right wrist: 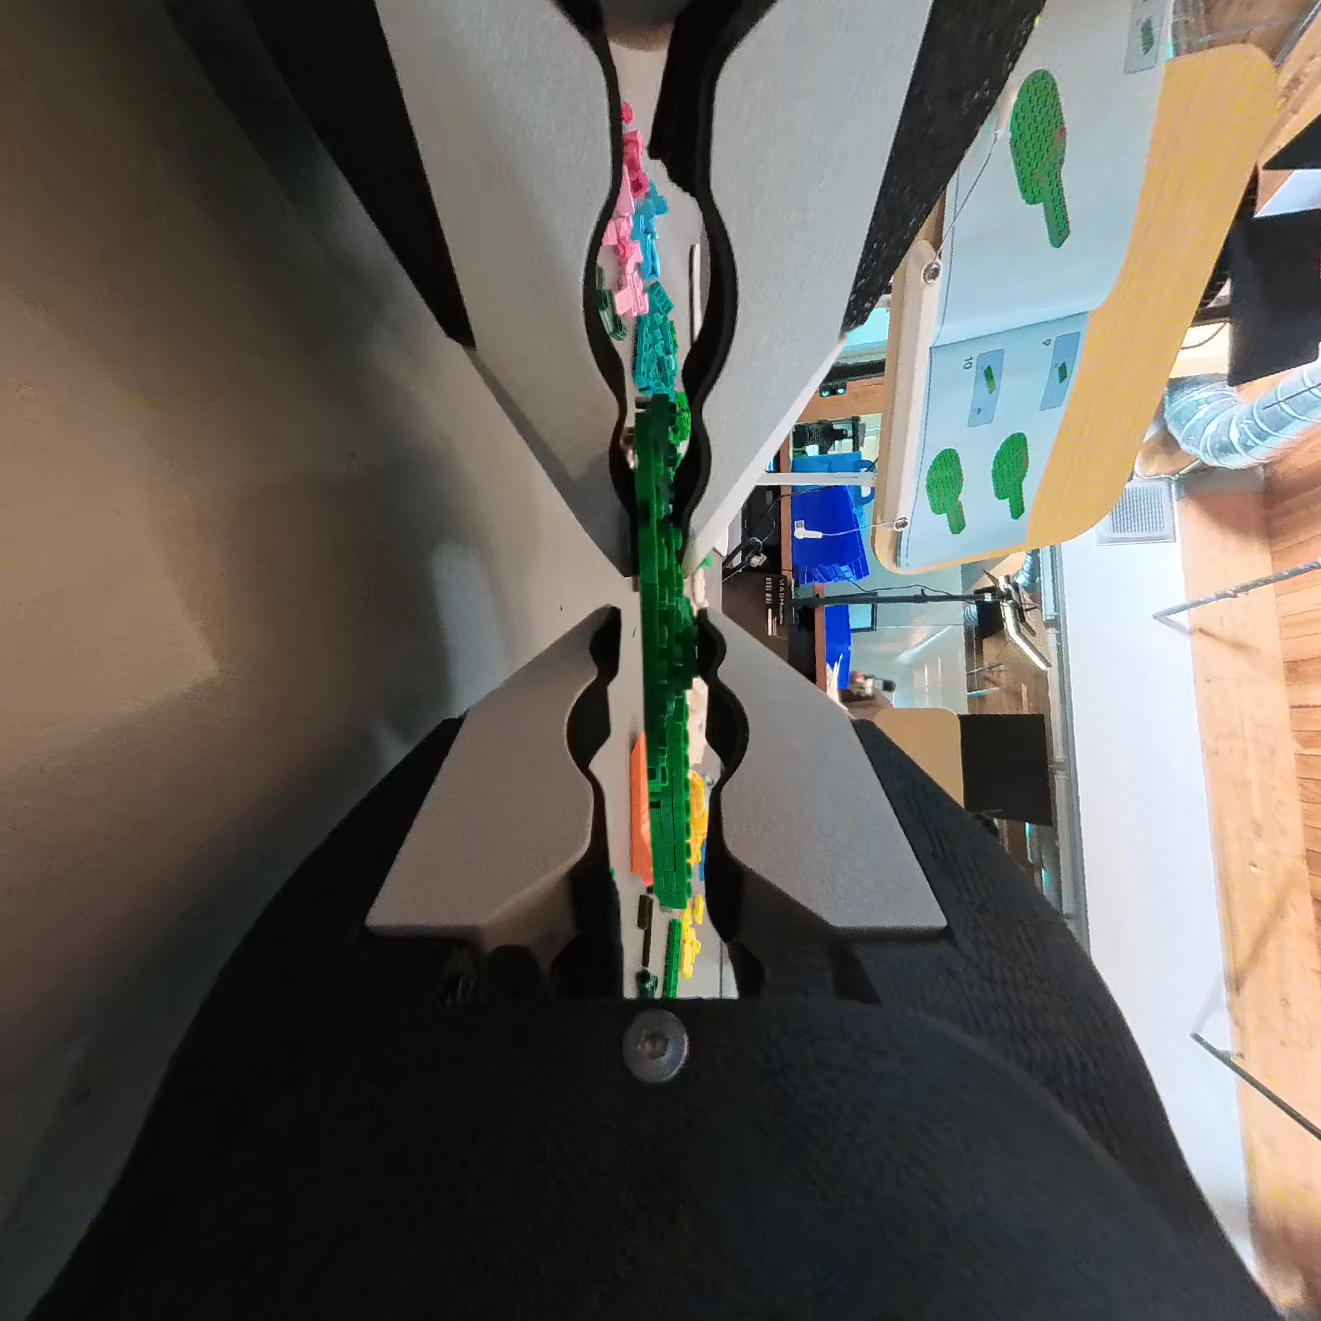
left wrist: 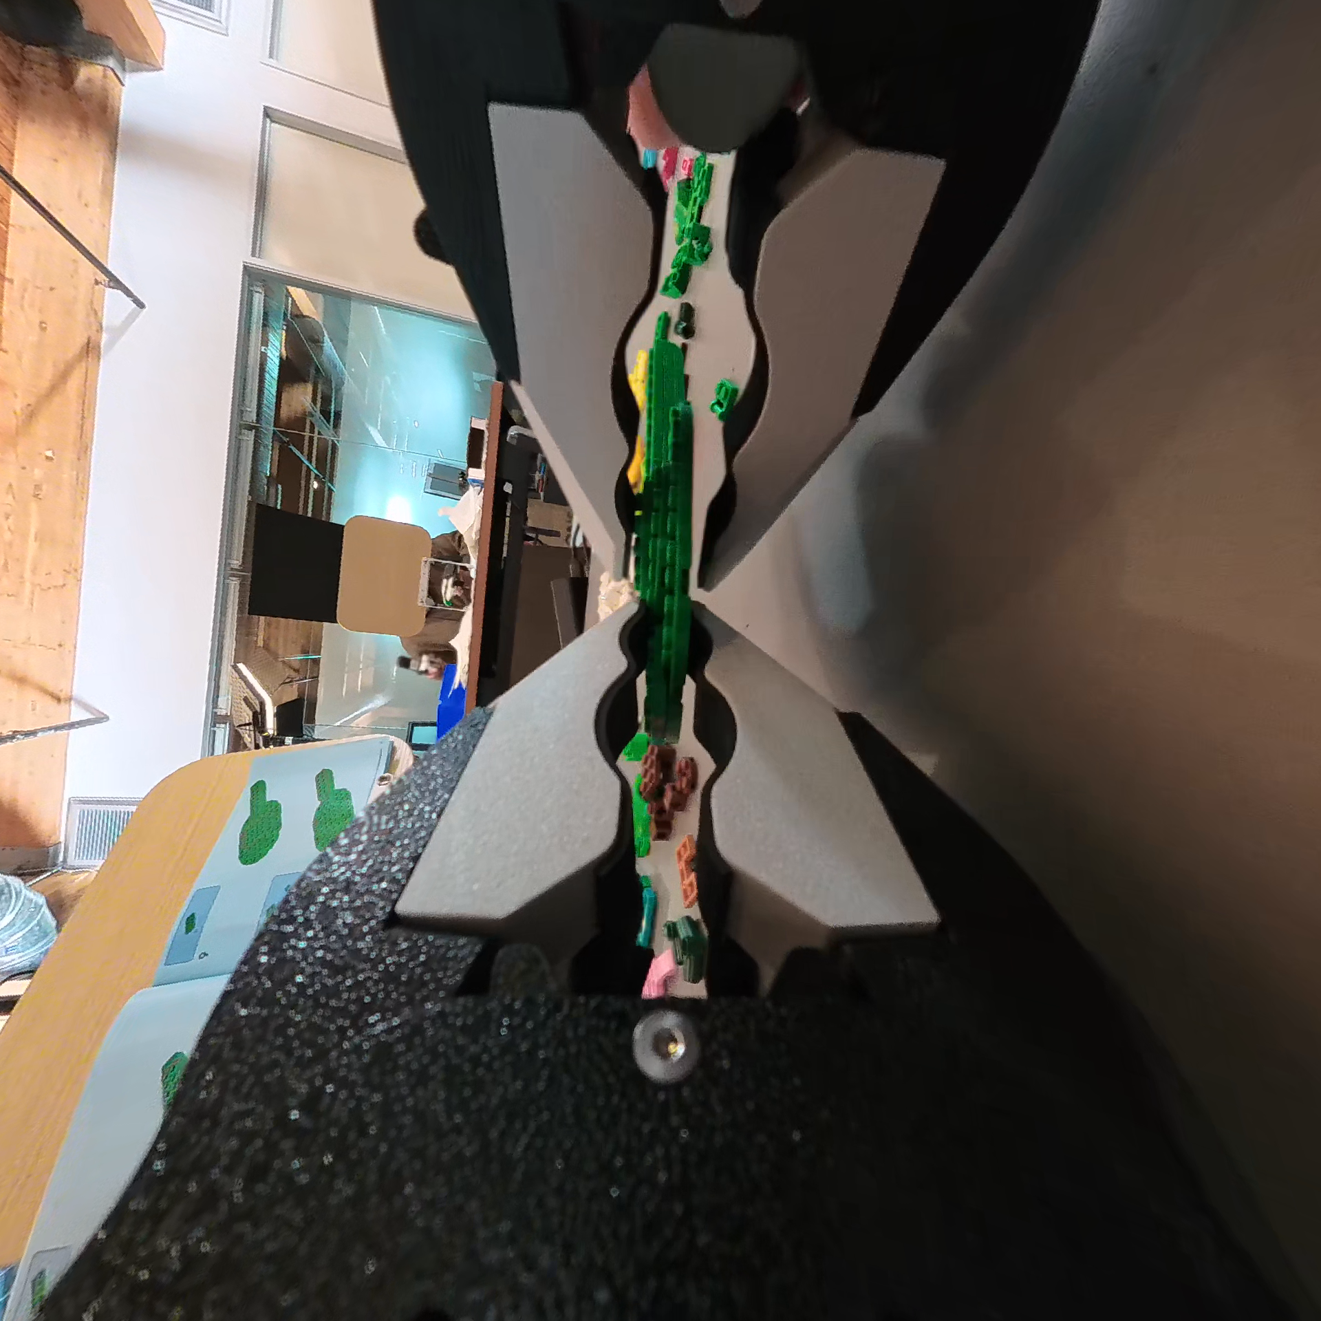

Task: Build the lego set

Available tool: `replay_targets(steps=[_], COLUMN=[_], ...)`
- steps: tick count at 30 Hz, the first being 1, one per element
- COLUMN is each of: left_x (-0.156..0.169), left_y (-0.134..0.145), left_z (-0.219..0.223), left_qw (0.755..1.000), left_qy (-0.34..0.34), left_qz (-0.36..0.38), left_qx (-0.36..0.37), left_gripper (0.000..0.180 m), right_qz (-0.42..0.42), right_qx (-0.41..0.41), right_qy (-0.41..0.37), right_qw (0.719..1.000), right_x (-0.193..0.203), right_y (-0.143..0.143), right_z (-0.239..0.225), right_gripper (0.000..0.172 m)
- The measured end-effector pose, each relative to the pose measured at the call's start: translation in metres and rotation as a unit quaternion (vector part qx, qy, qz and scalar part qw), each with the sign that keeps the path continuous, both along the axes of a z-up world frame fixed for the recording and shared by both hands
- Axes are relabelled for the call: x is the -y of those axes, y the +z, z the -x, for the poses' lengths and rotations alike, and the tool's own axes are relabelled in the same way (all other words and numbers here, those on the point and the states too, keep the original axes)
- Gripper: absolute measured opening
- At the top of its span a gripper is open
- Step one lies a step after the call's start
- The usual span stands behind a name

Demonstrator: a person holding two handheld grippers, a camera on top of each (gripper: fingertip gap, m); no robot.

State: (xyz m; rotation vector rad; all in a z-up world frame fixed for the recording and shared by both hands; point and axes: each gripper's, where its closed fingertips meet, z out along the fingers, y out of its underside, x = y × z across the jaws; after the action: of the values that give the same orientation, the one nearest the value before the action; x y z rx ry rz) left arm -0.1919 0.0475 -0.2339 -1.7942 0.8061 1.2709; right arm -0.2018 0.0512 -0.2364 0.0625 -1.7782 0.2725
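**Left wrist view.** The view is rolled on its side, so the desk (left wrist: 1072,500) stands as a pale grey plane along the right. The left gripper (left wrist: 665,629) reaches in from below. Its two fingers (left wrist: 572,715) are clenched on a flat green brick build (left wrist: 665,536), with a dark pad against each face of the build's near end. The build is held edge-on at mid-frame, just off the desk. The right gripper (left wrist: 665,572) comes in from above, tip to tip with the left one, and straddles the far part of the same build. Loose green bricks (left wrist: 690,214), yellow bricks (left wrist: 636,400) and brown bricks (left wrist: 665,779) lie on the desk behind. An instruction booklet (left wrist: 300,822) rests on a wooden board (left wrist: 107,893) at lower left.

**Right wrist view.** Here the desk (right wrist: 214,500) lies along the left. The right gripper (right wrist: 654,629) is released. The green brick build (right wrist: 665,572) stands between its fingers (right wrist: 515,750), a strip of desk shows between the desk-side pad and the build, and the other pad sits at the build's studded face. Beyond it, the left gripper (right wrist: 657,557) is closed tight on the build. Pink bricks (right wrist: 625,250), teal bricks (right wrist: 654,343) and an orange piece (right wrist: 640,808) lie on the desk. The instruction booklet (right wrist: 1001,400) is at upper right.
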Motion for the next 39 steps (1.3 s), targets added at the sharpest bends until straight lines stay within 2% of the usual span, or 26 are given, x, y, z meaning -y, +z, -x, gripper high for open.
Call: replay_targets(steps=[7,15,19,26,33,39], left_x=[0.001,0.002,0.003,0.003,0.004,0.004], left_y=[0.003,0.005,0.009,0.010,0.013,0.010], left_z=[0.001,0.004,0.003,0.002,0.004,0.003], left_qw=[1.000,1.000,1.000,1.000,0.999,0.999], left_qy=[0.003,0.007,0.005,0.003,0.011,0.012], left_qz=[-0.007,-0.012,-0.022,-0.025,-0.031,-0.019], left_qx=[-0.007,-0.012,-0.008,-0.012,-0.016,-0.038], left_gripper=[0.005,0.005,0.005,0.005,0.005,0.005], right_qz=[-0.002,0.046,0.021,-0.029,-0.043,-0.057], right_qx=[-0.007,-0.012,-0.025,-0.046,-0.052,-0.056], right_qy=[0.004,0.019,0.033,0.032,0.002,0.009], right_qw=[1.000,0.999,0.999,0.998,0.998,0.997], right_x=[0.000,-0.002,-0.001,-0.001,-0.001,-0.001], right_y=[0.003,0.015,0.015,0.016,0.019,0.016], right_z=[0.000,-0.003,-0.006,-0.007,-0.005,-0.006], right_gripper=[0.025,0.025,0.014,0.012,0.012,0.012])
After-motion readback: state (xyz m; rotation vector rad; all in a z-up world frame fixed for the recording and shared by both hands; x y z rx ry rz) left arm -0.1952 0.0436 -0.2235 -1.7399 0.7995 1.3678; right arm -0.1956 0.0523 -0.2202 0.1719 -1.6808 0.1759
